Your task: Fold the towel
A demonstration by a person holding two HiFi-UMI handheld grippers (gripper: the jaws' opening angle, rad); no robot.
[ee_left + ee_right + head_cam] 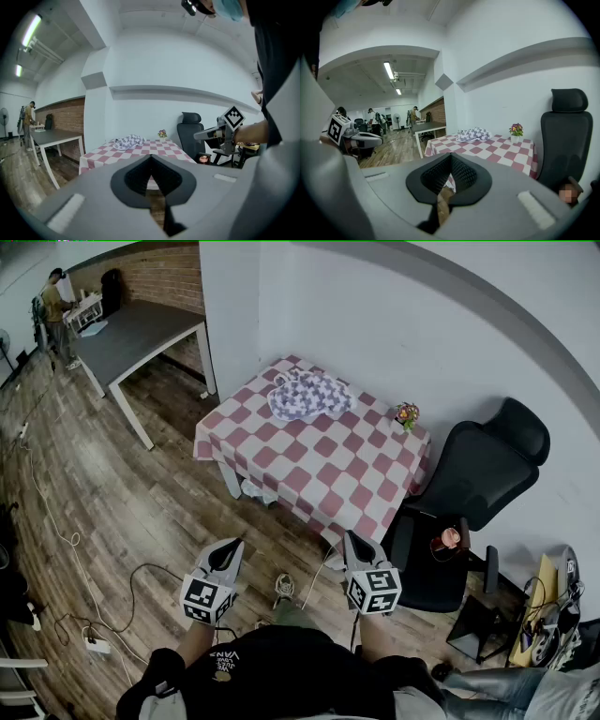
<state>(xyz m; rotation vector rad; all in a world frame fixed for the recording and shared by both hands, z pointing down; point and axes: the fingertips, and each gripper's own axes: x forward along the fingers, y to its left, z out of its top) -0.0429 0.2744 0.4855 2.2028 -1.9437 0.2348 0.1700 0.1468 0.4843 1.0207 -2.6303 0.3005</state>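
The checked bench (323,474) stands against the white wall, well ahead of the person, with a black office chair (478,484) at its right side. The towel (309,397) lies crumpled near the bench's far edge, so folding has not begun. The left tongs (229,547) and right tongs (353,540) are both clenched on nothing, tipped slightly down, probably just carried while out of reach. A small flower pot (407,415) sits near the towel
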